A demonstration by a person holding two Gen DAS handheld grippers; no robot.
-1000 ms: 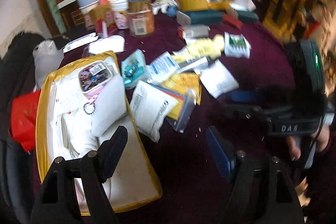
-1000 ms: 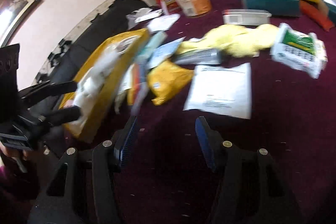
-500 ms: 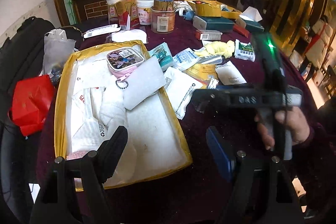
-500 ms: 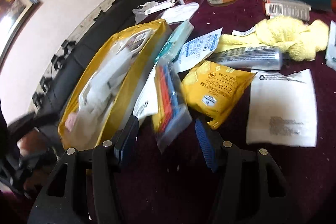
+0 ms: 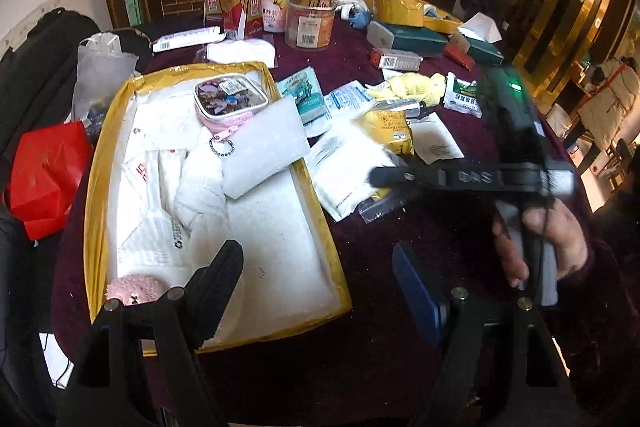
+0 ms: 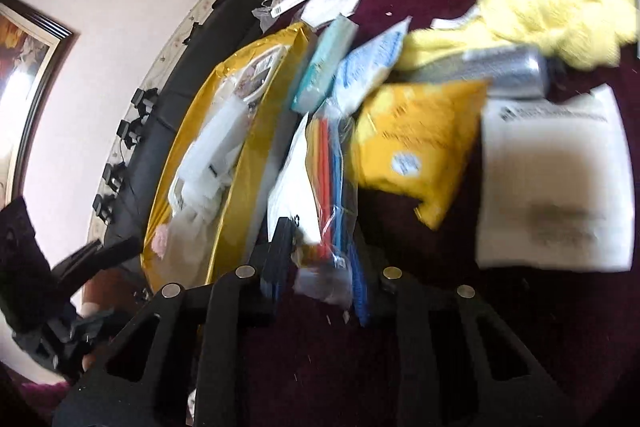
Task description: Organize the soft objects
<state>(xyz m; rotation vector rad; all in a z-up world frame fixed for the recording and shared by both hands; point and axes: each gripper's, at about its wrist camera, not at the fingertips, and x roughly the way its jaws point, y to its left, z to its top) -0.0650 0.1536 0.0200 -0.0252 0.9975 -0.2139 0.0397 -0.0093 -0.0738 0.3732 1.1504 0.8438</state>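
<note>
Lying between the right gripper jaws, which have just been closing and seem, through blur, to pinch it, the clear pouch runs lengthwise straight ahead. Left of it, the gold tray holds several soft items; more remain ahead. Left gripper gapes empty.

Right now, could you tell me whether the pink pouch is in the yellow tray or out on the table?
In. The pink pouch sits inside the yellow tray, on the white items near its far end.
</note>
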